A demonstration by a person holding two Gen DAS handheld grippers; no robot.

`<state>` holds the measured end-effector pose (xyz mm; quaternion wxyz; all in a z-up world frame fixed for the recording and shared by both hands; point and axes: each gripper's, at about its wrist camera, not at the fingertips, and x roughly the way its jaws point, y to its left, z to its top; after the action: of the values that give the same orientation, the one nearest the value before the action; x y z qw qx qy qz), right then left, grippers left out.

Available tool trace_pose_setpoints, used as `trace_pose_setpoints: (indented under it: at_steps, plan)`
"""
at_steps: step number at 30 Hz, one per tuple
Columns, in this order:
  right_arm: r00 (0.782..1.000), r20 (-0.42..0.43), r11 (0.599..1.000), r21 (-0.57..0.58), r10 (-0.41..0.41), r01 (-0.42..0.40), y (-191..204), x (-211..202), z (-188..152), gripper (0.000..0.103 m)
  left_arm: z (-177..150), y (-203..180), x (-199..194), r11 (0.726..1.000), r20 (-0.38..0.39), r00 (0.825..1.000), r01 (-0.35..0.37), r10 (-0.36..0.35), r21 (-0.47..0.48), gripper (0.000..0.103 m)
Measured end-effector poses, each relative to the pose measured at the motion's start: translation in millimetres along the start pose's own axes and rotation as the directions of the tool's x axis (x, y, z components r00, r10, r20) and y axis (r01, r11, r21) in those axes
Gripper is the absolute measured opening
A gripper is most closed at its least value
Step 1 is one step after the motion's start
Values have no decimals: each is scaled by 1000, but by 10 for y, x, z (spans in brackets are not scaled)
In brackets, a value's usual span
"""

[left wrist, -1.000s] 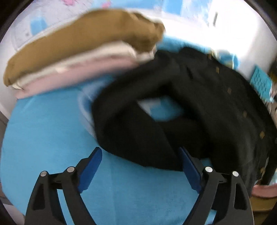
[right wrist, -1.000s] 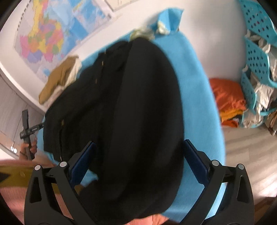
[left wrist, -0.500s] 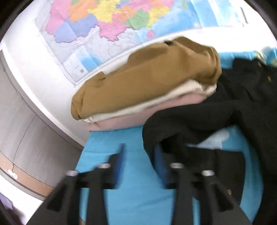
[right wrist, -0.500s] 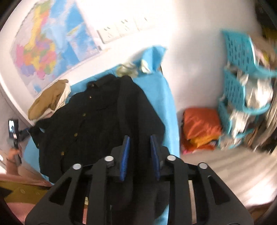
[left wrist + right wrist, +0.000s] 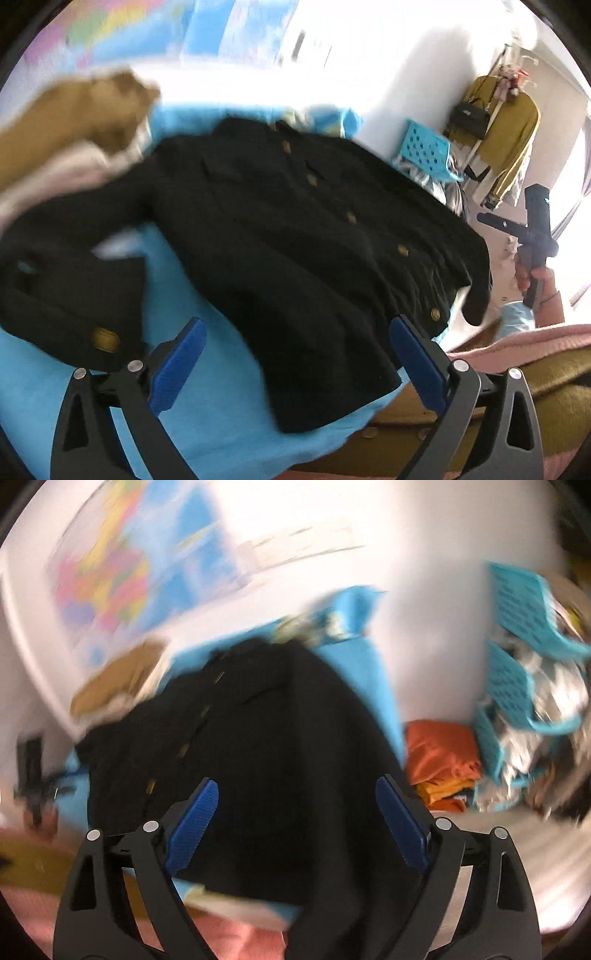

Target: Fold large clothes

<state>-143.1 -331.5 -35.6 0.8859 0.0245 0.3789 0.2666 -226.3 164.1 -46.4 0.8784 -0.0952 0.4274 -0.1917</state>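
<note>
A black coat (image 5: 295, 236) with brass buttons is lying spread across a blue-covered table (image 5: 207, 417), its front facing up and one sleeve bending off toward the near left corner, where a cuff button is showing. The left gripper (image 5: 295, 363) is hovering above the coat's lower hem with its blue pads (image 5: 177, 365) standing wide apart, having just been opening, and nothing is pressed between them. The right gripper (image 5: 297, 819) is likewise gaping over the coat's right side, its jaws having just been opening too, the dark cloth lying below them and not pinched. A stack of folded clothes (image 5: 66, 122), tan on top, is sitting at the table's far left. Turquoise baskets (image 5: 517, 686) and an orange bundle (image 5: 439, 757) are resting on the floor beside the table, though both views are blurring.
</note>
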Motion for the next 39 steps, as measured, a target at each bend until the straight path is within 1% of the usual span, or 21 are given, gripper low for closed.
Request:
trace_pose_setpoints:
  at_steps: [2, 4, 6, 7, 8, 9, 10, 13, 15, 17, 19, 22, 23, 26, 30, 33, 34, 35, 36, 37, 39]
  plan:
    - [998, -52, 999, -28, 17, -18, 89, 150, -58, 79, -3, 23, 209, 998, -43, 998, 43, -45, -44, 97]
    - [995, -70, 997, -50, -68, 64, 119, 274, -111, 80, -53, 5, 305, 996, -57, 996, 66, -70, -64, 97]
    - [982, -60, 983, -51, -177, 175, 75, 325, -108, 89, -60, -3, 389, 996, -64, 996, 57, -62, -68, 97]
    - [975, -74, 977, -42, -211, 209, 13, 383, -116, 94, -81, -40, 417, 996, -55, 997, 52, -55, -67, 96]
    - [975, -100, 980, -17, -198, 197, -56, 448, -138, 90, -80, -46, 415, 997, -54, 997, 43, -47, -70, 93]
    - [979, -111, 985, 7, -172, 174, -93, 481, -158, 86, -74, -49, 411, 997, -52, 998, 32, -36, -69, 88]
    - [979, -117, 985, 29, -166, 171, -116, 496, -172, 84, -84, -38, 407, 997, -54, 998, 10, -14, -75, 75]
    - [985, -24, 985, 5, -170, 170, 12, 245, -167, 80, -101, 43, 358, 990, -58, 997, 37, -45, -133, 53]
    - [993, 17, 992, -37, -120, 120, 160, 75, -163, 84, -119, 61, 340, 988, -58, 997, 44, -52, -145, 56]
    - [992, -17, 990, -75, -125, 123, 240, 106, -181, 85, -121, 51, 346, 988, -61, 996, 50, -59, -144, 73]
    - [989, -53, 987, -88, -138, 133, 238, 219, -197, 86, -102, 28, 371, 986, -57, 995, 77, -86, -151, 80]
    - [970, -37, 964, -121, -241, 235, 316, 340, -198, 84, -66, -42, 421, 991, -59, 997, 51, -59, -125, 80]
    - [967, -20, 963, -104, -253, 249, 321, 312, -177, 79, -59, -65, 432, 992, -58, 997, 36, -43, -121, 77]
    - [979, 61, 973, -118, -194, 200, 458, 156, -134, 77, -52, -43, 415, 990, -56, 998, 11, -19, -143, 62]
    - [976, -63, 963, -184, -210, 196, 538, 502, -169, 74, -65, 48, 388, 982, -55, 997, 34, -45, -188, 59]
    - [979, -105, 979, -125, -173, 160, 410, 684, -175, 57, -57, -24, 402, 987, -56, 998, 23, -33, -162, 66]
    - [980, -110, 982, -108, -164, 152, 374, 700, -169, 37, -57, -46, 403, 988, -53, 999, 3, -12, -153, 60]
    - [983, -109, 986, -92, -146, 137, 359, 693, -158, 10, -59, -44, 395, 988, -50, 999, -2, -6, -157, 35]
    - [989, -101, 993, -72, -106, 99, 372, 649, -150, 5, -61, -22, 394, 984, -50, 998, 32, -41, -176, 23]
    - [993, -94, 996, -51, -72, 68, 383, 595, -142, 2, -64, 18, 366, 973, -42, 996, 74, -85, -218, 20]
    - [998, -66, 998, -57, 1, -5, 500, 408, -102, 2, -55, 31, 164, 969, 7, 996, 92, -93, -231, 19]
